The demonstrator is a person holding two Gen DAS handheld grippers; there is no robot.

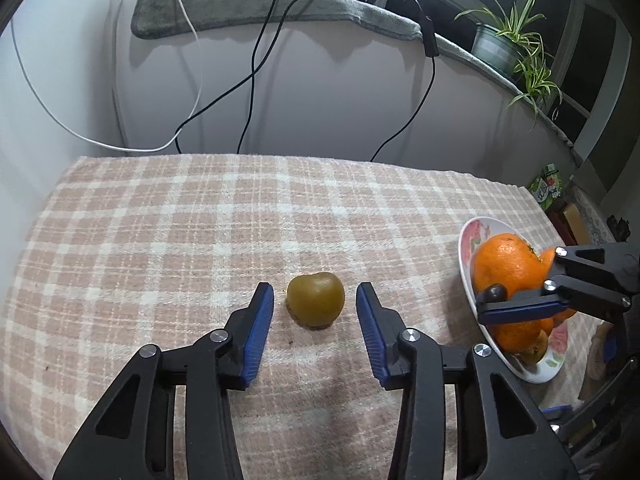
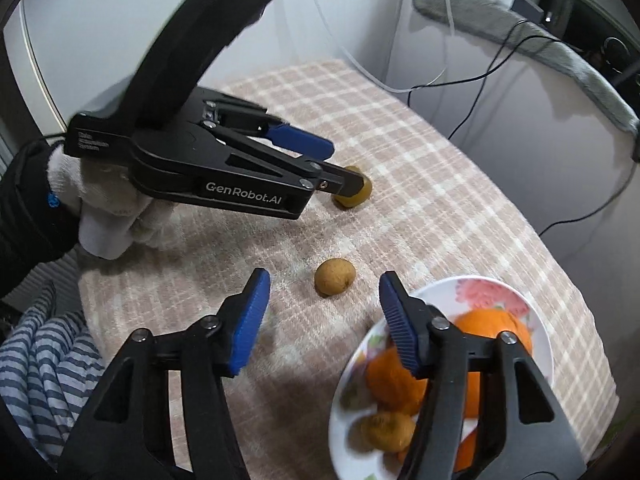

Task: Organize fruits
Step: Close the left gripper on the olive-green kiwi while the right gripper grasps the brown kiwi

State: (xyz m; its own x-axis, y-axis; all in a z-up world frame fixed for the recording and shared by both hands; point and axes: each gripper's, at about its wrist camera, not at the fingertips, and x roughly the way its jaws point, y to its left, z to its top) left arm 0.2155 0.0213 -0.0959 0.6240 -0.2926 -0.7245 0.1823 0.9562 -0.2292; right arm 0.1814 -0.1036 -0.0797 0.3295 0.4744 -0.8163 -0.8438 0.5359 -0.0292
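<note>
A yellow-green fruit (image 1: 316, 300) lies on the checked cloth between the blue pads of my left gripper (image 1: 316, 308). There is a gap on each side, so the pads do not touch it and the gripper is open. The right wrist view shows the left gripper (image 2: 340, 168) from the side, straddling that fruit (image 2: 356, 196). My right gripper (image 2: 324, 320) is open with nothing in it. A small brown fruit (image 2: 335, 277) sits on the cloth just beyond its fingertips. The flowered plate (image 2: 532, 308) at its right holds oranges (image 2: 400, 376) and small brown fruits (image 2: 386, 430).
From the left wrist view, the right gripper (image 1: 520, 284) hangs over the plate (image 1: 466, 240) and its oranges (image 1: 506, 264). Cables (image 1: 252, 80) hang behind the table (image 1: 160, 220). A potted plant (image 1: 508, 40) stands on the ledge. A gloved hand (image 2: 104, 208) holds the left gripper.
</note>
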